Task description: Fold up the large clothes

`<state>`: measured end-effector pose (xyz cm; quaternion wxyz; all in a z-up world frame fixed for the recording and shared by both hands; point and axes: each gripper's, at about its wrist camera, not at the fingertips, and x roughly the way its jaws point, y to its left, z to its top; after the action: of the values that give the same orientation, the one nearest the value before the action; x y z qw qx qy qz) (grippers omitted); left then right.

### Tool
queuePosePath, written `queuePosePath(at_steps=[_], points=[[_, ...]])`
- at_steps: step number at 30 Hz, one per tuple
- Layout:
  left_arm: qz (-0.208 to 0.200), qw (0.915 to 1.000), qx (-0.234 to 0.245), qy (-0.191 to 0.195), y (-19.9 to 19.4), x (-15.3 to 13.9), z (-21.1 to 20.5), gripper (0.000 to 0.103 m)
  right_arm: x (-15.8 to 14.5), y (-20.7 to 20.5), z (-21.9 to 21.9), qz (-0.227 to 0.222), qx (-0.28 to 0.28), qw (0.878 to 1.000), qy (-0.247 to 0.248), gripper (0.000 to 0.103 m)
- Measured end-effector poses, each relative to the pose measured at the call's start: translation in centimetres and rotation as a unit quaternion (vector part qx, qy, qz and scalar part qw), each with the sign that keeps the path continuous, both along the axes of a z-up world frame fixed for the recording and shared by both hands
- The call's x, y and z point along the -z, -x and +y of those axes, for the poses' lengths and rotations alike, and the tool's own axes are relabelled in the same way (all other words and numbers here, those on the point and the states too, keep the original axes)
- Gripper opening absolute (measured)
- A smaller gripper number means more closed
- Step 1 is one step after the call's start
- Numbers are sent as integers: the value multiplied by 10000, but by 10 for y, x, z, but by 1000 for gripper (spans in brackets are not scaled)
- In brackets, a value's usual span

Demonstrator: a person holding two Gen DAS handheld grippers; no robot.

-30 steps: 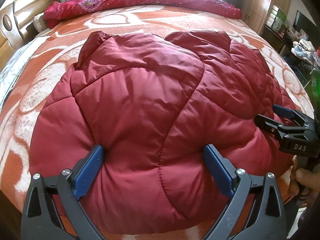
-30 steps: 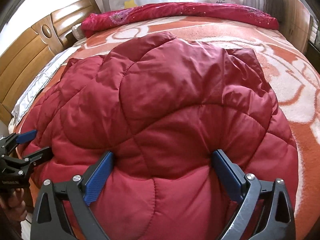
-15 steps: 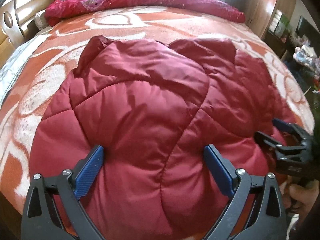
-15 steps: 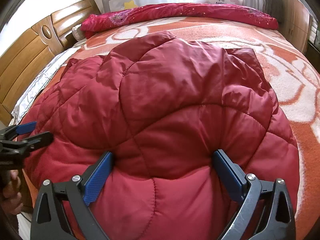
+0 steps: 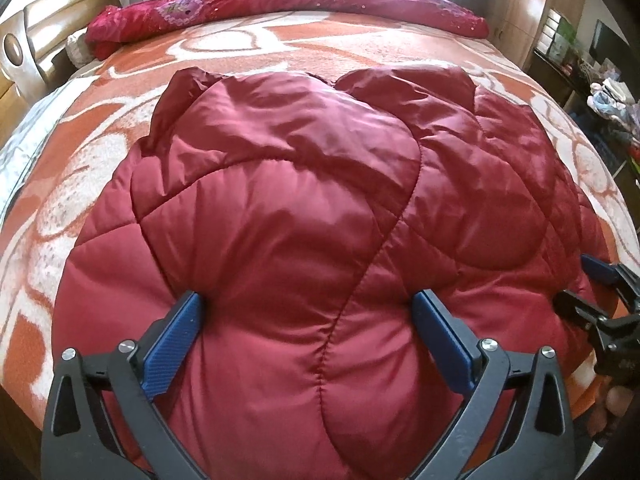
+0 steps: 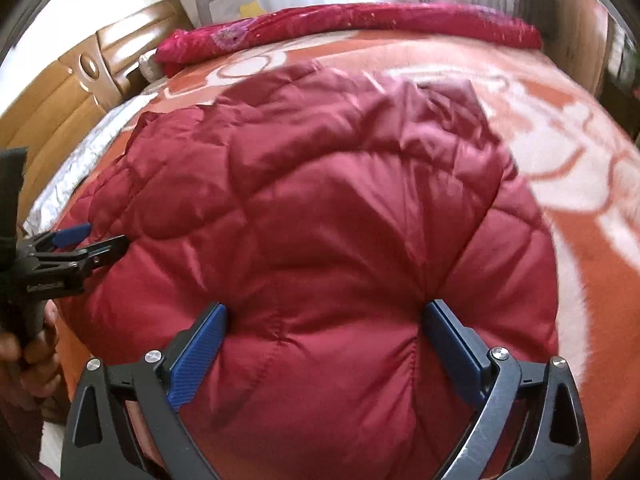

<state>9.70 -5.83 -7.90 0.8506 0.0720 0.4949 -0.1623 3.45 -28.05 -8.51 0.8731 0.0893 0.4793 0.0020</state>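
Since the earlier frames, the near hem of the red quilted down jacket (image 5: 304,216) has been raised and carried a little toward the far edge of the bed (image 5: 224,48), so that more padding is bunched between the grips. The left tongs (image 5: 306,332) are clamped on the jacket at the hem toward the headboard (image 6: 80,92) side, and the right tongs (image 6: 324,340) are clamped on the same hem toward the other side. The jacket is spread over the middle of the bed, with its far end near the rolled red quilt (image 5: 304,4). A lengthwise fold is judged to be starting.
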Motion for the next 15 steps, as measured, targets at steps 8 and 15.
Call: queuePosePath(at_steps=[8,15], points=[[-62,9999,112,103,7,-7,7,103,-1,-1,0,-66,28,10000,41,102],[-200,9997,118,86,37,-25,22,103,-24,21,4,-251,-14,9997,65,100]])
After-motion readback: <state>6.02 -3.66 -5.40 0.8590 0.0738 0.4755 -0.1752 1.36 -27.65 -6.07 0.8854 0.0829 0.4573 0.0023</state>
